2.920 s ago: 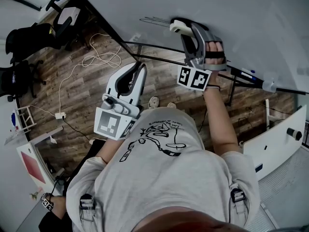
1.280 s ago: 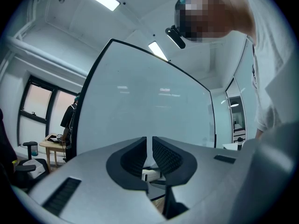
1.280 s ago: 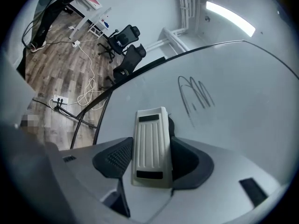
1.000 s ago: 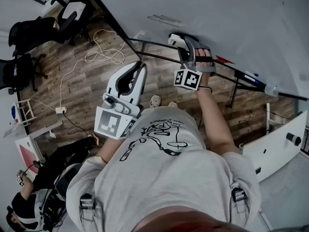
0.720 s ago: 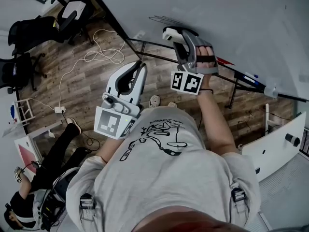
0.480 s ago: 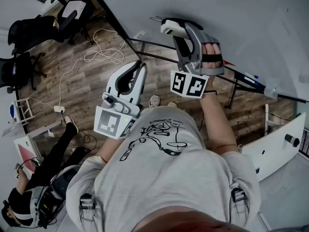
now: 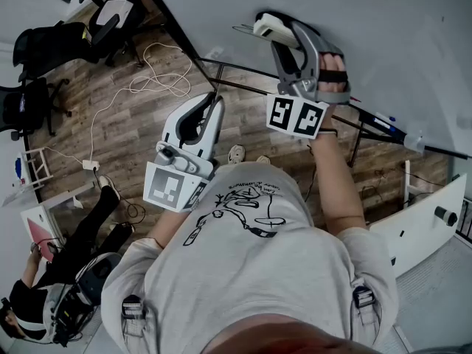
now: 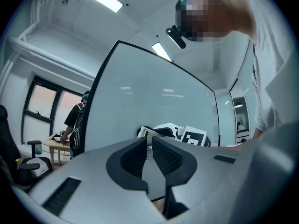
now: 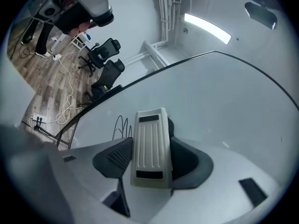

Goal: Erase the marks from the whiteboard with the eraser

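Note:
The whiteboard (image 7: 383,28) fills the top right of the head view. Thin black marks (image 7: 243,29) remain near its lower left edge. My right gripper (image 7: 279,29) is shut on the white ribbed eraser (image 7: 270,26), pressed to the board just right of the marks. In the right gripper view the eraser (image 9: 150,129) sits between the jaws of the right gripper (image 9: 150,149), with curved black marks (image 9: 121,126) to its left on the whiteboard (image 9: 229,101). My left gripper (image 7: 214,102) hangs off the board, shut and empty; the left gripper (image 8: 150,147) faces the whiteboard (image 8: 154,97).
A tray with markers (image 7: 380,116) runs along the board's stand. Below lie wood floor, a white cable (image 7: 147,80) and office chairs (image 7: 44,57). A person (image 7: 51,293) sits at lower left. A white cabinet (image 7: 420,220) stands at right. Another person (image 8: 77,120) stands by a desk.
My right gripper has carried the eraser up the board, from low near the tray to beside the marks. The left gripper has stayed still. The seated person at lower left shifted.

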